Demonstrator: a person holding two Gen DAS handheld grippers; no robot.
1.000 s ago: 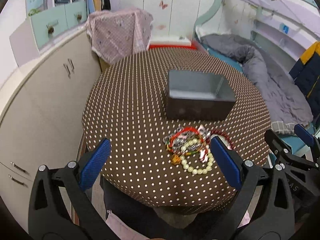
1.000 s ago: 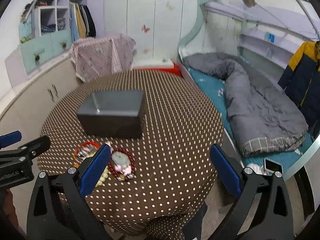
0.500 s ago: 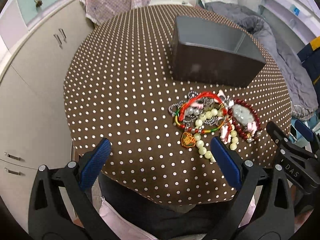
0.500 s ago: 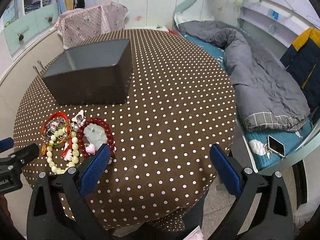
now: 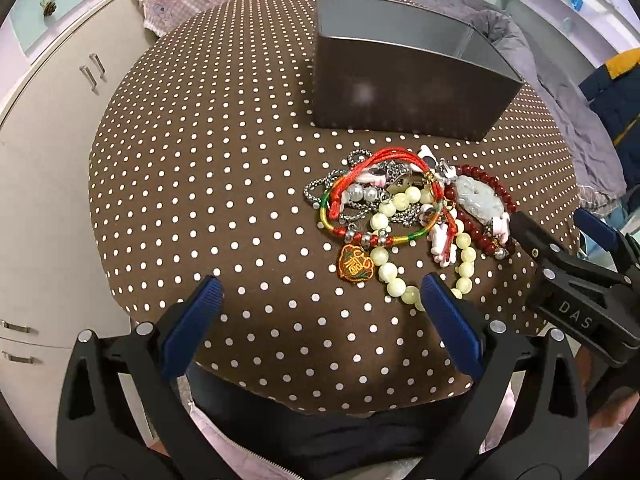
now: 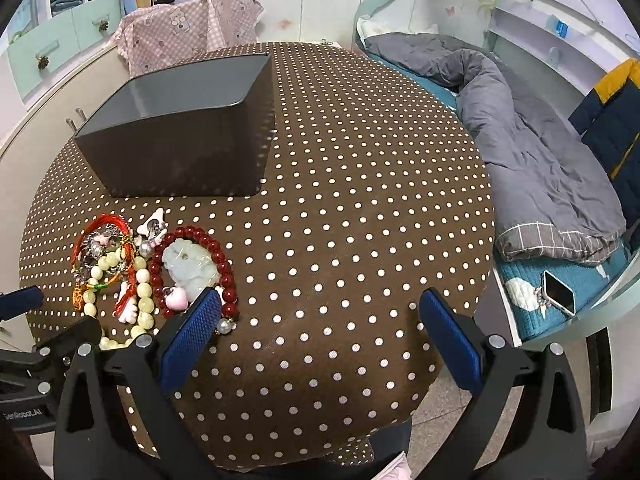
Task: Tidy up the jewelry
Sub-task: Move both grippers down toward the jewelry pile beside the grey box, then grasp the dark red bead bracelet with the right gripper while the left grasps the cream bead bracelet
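Just ahead of both gaping tongs (image 5: 318, 312) (image 6: 318, 320) — jewelry heap (image 5: 404, 216), untouched

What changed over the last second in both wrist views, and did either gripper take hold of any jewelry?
Both grippers came down and forward toward the jewelry pile; the left gripper and right gripper remain wide open and empty, so nothing was grasped. The pile and the dark box lie as before on the dotted tablecloth.
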